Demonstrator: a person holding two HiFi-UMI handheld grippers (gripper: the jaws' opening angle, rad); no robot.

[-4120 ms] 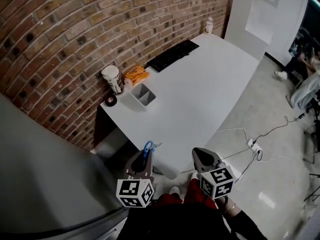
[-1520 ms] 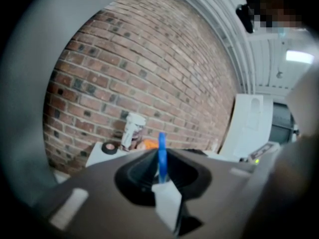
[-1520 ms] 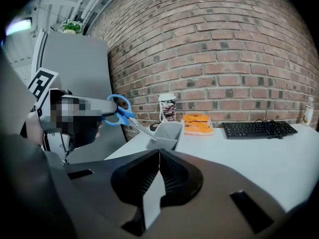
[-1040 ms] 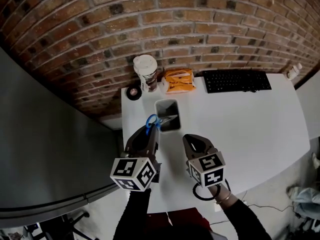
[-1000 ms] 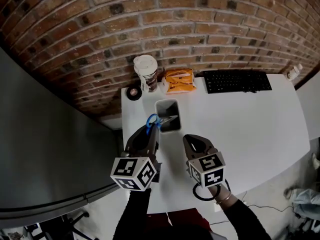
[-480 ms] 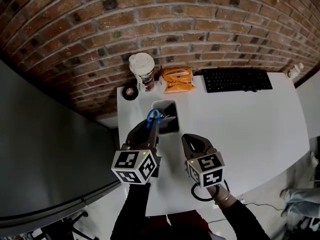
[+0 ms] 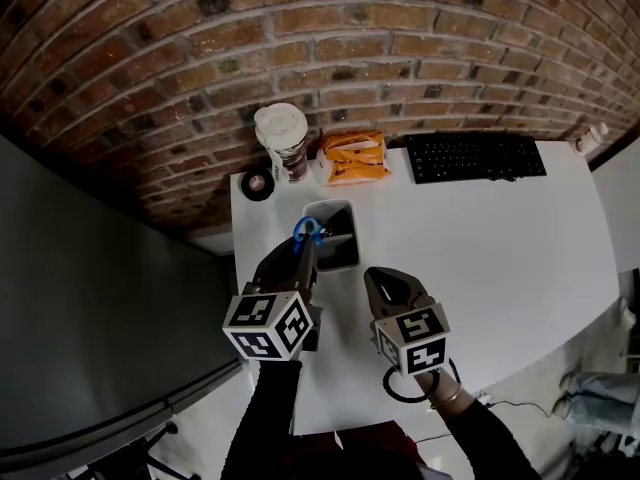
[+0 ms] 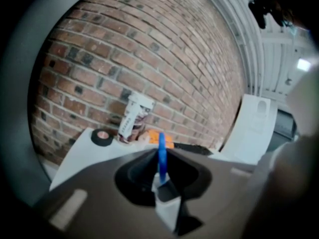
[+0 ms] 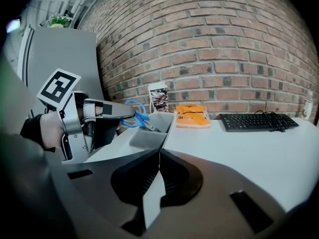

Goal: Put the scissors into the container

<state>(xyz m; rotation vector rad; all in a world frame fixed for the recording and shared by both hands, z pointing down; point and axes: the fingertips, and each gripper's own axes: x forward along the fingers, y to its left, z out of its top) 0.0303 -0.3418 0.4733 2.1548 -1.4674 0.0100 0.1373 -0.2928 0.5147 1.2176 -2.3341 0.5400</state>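
A: What surface is seen?

B: A white table [image 7: 480, 238] is set against a brick wall [image 7: 400, 48], and a grey open-topped container [image 7: 340, 260] stands near the table's left end.

A: How are the left gripper's jaws found?

B: The left gripper [image 7: 300, 253] is seen with its jaws drawn narrow and clamped on the blue handle of the scissors [image 7: 305, 231]. The handle is held edge-on between the pads. It is held at the container's near-left rim, and the blades are pointed over that rim into the opening. Whether the tips touch the inside cannot be told.

A: And the right gripper?

B: The right gripper [image 9: 158, 156] is seen with its jaws pressed together and nothing between them. It is held just in front of the container, to its right, and apart from it.

A: What else is placed around the container?

B: A paper cup [image 7: 281, 140] is stood behind it at the wall. A black tape roll [image 7: 257, 183] is laid behind it to the left, and an orange packet [image 7: 353, 158] behind it to the right. A black keyboard [image 7: 474, 156] is set farther right of the container.
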